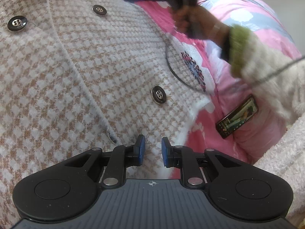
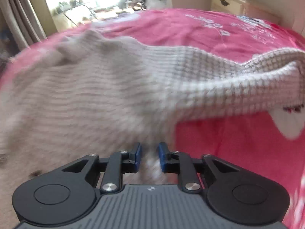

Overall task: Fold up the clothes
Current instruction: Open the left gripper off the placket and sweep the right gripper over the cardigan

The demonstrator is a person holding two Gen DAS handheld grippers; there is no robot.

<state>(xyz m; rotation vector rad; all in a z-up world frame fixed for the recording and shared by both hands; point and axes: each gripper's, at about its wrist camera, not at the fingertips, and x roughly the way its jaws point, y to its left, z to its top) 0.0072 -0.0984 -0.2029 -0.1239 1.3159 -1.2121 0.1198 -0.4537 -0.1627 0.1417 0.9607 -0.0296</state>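
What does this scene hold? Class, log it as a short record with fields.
garment: checked knit jacket with dark buttons
surface: pink bedspread
left gripper: over the jacket's hem, fabric between its fingers, grip unclear
right gripper: shut on a fold of jacket, view blurred
other item: phone on the bedspread
person: hand, green-cuffed sleeve

I am counting one houndstooth coat point(image 1: 80, 61) with three black buttons point(image 1: 159, 94) showing — one phone point(image 1: 237, 116), one pink bedcover point(image 2: 219, 30) and one nightstand point(image 2: 226, 2).

black tongs point(image 1: 153, 150), blue pads point(image 1: 142, 148), fuzzy cream sleeve point(image 1: 270, 72)
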